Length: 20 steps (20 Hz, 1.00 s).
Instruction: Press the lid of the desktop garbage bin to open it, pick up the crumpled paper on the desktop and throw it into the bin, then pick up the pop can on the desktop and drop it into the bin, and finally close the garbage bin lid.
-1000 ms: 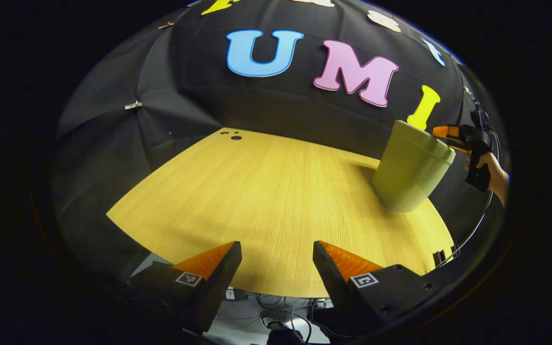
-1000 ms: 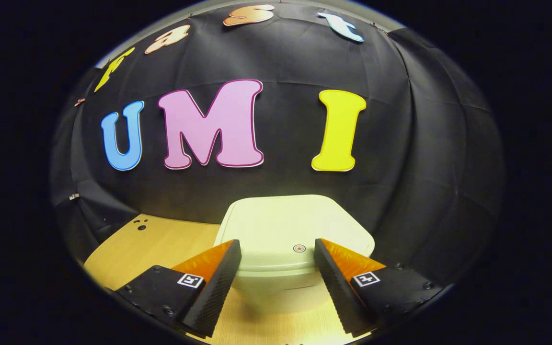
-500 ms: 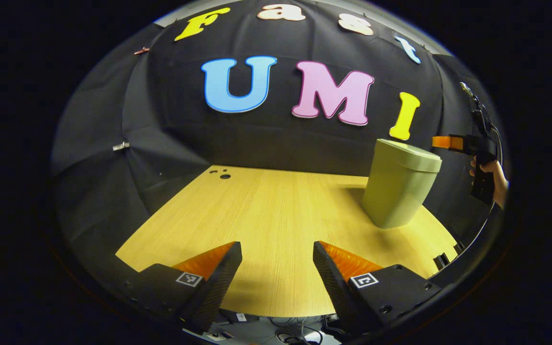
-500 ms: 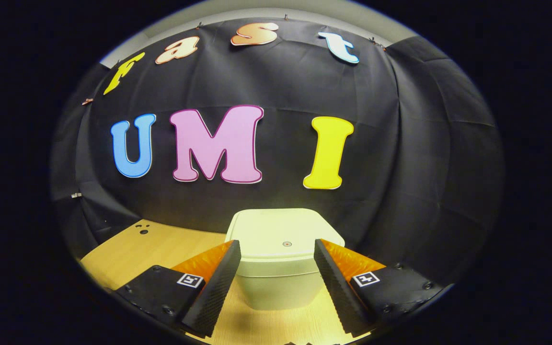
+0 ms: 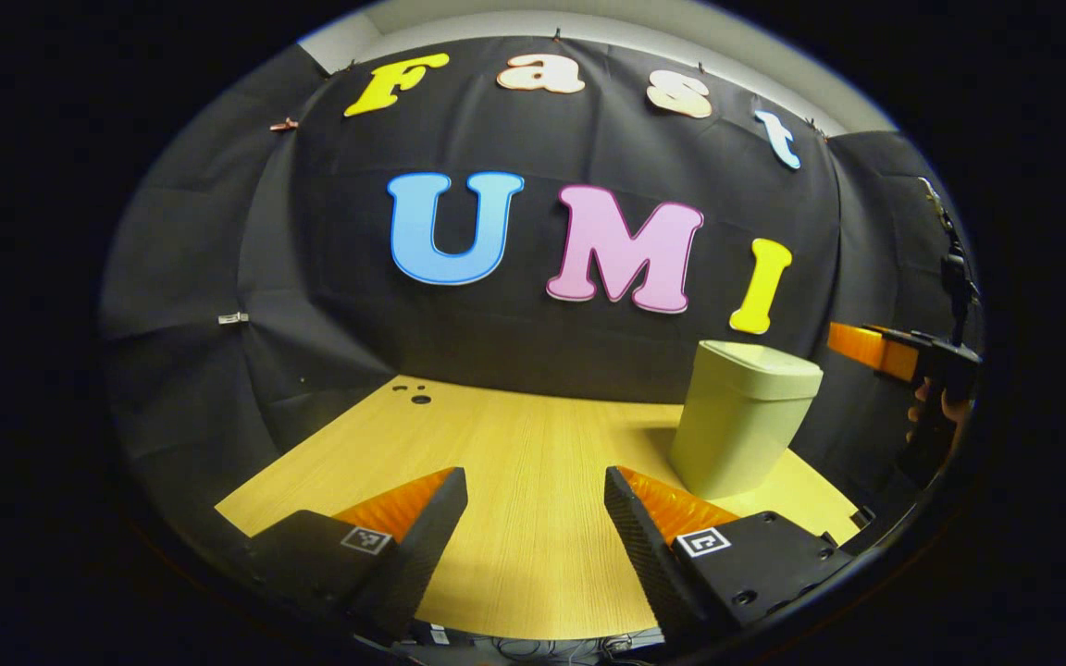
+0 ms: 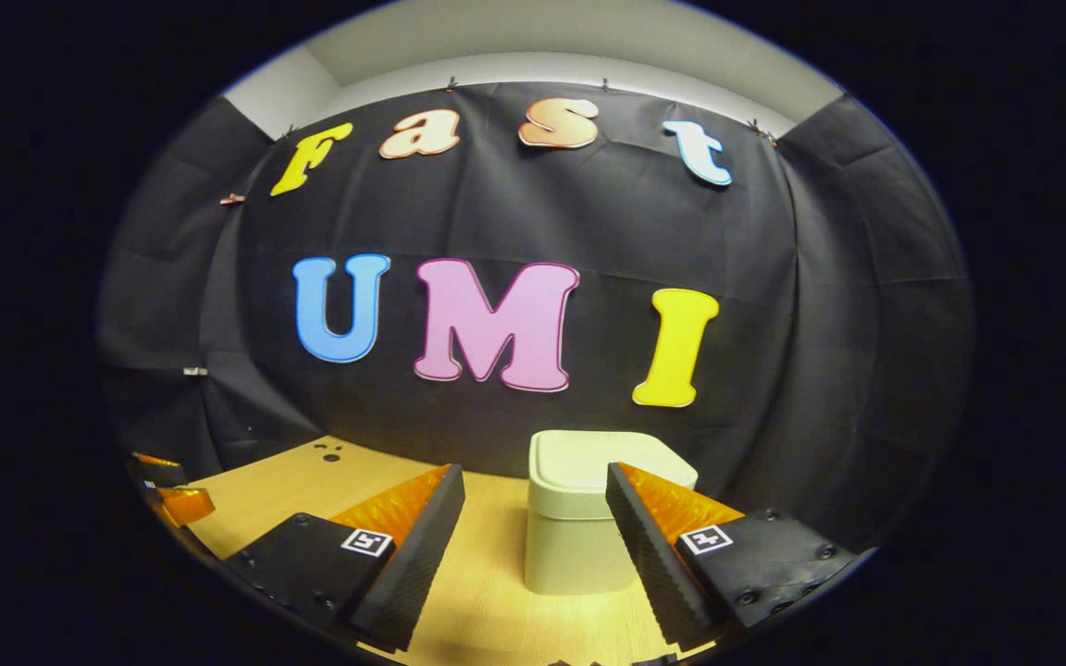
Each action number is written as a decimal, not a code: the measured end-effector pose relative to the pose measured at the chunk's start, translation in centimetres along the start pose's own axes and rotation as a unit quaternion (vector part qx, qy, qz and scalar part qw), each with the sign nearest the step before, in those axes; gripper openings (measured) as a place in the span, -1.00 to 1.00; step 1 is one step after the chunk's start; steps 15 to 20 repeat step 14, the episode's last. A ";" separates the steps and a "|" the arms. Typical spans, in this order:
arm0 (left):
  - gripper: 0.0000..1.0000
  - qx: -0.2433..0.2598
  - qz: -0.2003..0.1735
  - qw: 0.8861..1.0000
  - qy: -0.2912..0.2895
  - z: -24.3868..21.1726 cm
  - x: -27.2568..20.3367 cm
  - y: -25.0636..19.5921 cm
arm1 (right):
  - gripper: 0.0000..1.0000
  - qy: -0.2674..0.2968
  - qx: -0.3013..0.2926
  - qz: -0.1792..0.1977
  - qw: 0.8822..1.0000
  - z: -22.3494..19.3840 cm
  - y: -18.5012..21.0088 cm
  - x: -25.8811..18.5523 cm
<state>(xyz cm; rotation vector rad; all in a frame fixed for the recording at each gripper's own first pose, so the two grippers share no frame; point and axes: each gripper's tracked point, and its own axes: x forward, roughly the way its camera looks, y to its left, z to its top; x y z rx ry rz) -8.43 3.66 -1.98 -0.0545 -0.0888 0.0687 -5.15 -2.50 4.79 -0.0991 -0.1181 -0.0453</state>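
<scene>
Since a second ago both grippers have pulled back: the bin (image 6: 579, 527) now sits smaller and farther off in the right gripper view. Bin stands upright near the desk's (image 5: 514, 462) far right corner, lid (image 6: 588, 460) down, apparently latched, though the seam is too small to confirm. Right gripper (image 6: 535, 527) released, jaws apart, holding nothing; left gripper (image 5: 535, 527) likewise spread and empty above the near edge. No paper or can on visible desk; judged final step done. Best: retreat straight, avoid nudging lid.

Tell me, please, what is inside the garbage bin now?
The garbage bin stands on the table with its lid shut, so its inside is covered and cannot be seen.
</scene>
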 end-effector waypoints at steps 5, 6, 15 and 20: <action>0.92 0.002 0.024 1.000 -0.009 -0.5 -0.9 1.2 | 0.95 0.015 -0.005 0.047 0.999 -0.7 4.5 -1.5; 0.92 0.000 0.023 1.000 -0.005 -0.8 -0.9 1.2 | 0.96 0.020 -0.001 0.053 0.998 -1.1 5.3 -1.7; 0.92 0.026 0.008 1.000 0.002 -1.2 -1.7 0.9 | 0.96 0.061 0.015 0.104 0.993 -3.9 10.0 -2.6; 0.92 0.026 0.008 1.000 0.002 -1.2 -1.7 0.9 | 0.96 0.061 0.015 0.104 0.993 -3.9 10.0 -2.6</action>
